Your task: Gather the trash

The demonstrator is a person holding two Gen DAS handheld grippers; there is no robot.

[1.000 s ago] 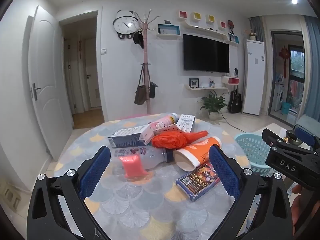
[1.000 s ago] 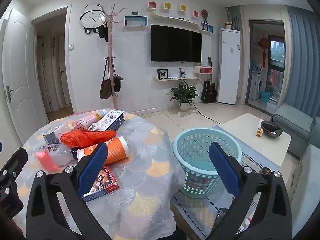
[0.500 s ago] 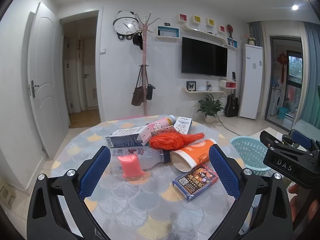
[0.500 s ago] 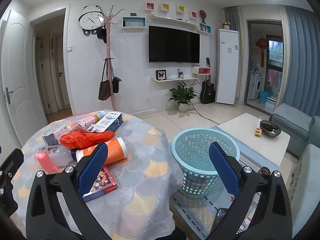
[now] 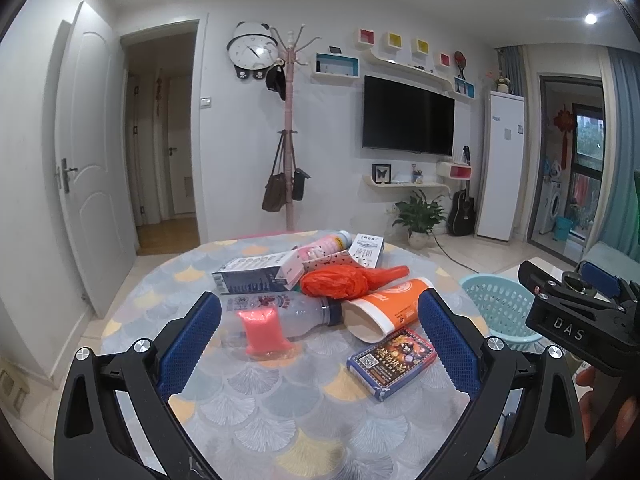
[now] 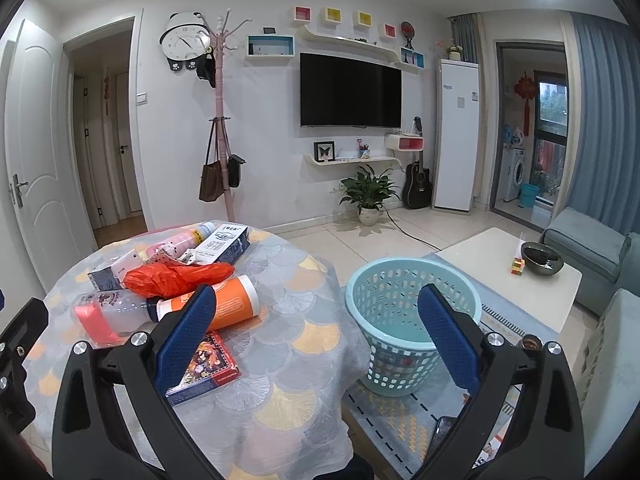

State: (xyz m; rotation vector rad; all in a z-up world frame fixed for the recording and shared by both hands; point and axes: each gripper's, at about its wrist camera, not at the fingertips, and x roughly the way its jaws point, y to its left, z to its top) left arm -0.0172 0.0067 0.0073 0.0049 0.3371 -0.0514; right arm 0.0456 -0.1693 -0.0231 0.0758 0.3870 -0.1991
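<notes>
Trash lies heaped on the round bench [image 5: 248,408] under a scale-patterned cloth: a clear plastic bottle [image 5: 280,318] on its side with a pink label, an orange paper cup [image 5: 390,312] tipped over just beside it, and a crumpled orange bag [image 5: 340,282] resting across both. Behind the bag sit a dark carton [image 5: 250,278], a pink bottle [image 5: 322,246] and a white box [image 5: 366,250]. Nearer the bench edge, apart from the heap, lies a small printed card box [image 5: 392,358].

Beside the bench, on the floor, stands a light blue basket [image 6: 404,320]; nothing shows inside it.

Left tongs [image 5: 320,346] hang spread wide above the near bench, with nothing between the 2 blue pads, facing the bottle and cup. Right tongs [image 6: 318,348] are equally wide and hold nothing, framing the bench edge and the basket.

Farther back are a coat stand [image 6: 222,128] and a wall television [image 6: 350,90].
</notes>
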